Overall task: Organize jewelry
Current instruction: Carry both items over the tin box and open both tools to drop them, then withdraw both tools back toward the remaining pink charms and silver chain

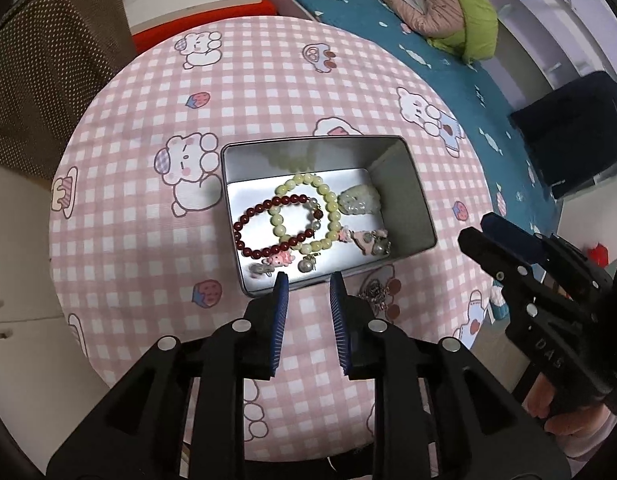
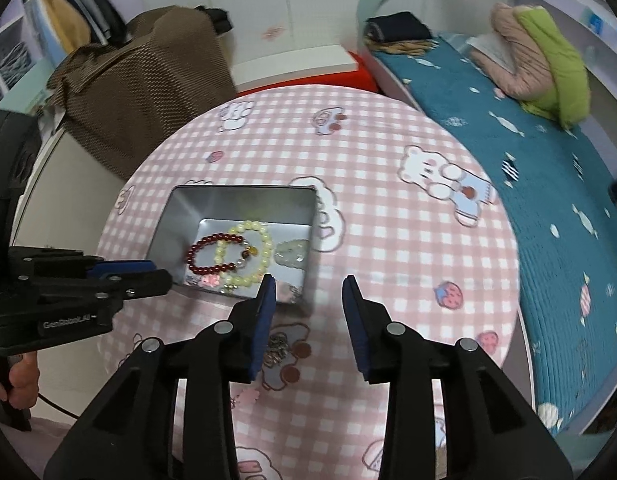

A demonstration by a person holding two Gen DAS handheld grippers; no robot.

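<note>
Left gripper (image 1: 308,280): jaws parted a little, nothing between them, tips poised over the near rim of the tin (image 1: 412,200). Tin sits on the pink checked cloth (image 1: 148,200), open. Inside, left to right: red bracelet (image 1: 248,236), pale green bracelet (image 1: 328,196) overlapping it, a smaller pale ring of beads within, jade pendant (image 1: 358,200) by the right wall. Small charms and pearls (image 1: 368,240) lie along the near side. A thin chain (image 2: 278,350) lies on the cloth just outside the tin's near rim, between my two grippers. Right gripper (image 2: 310,280): jaws apart, wider than the left, empty, above bare cloth right of the tin.
</note>
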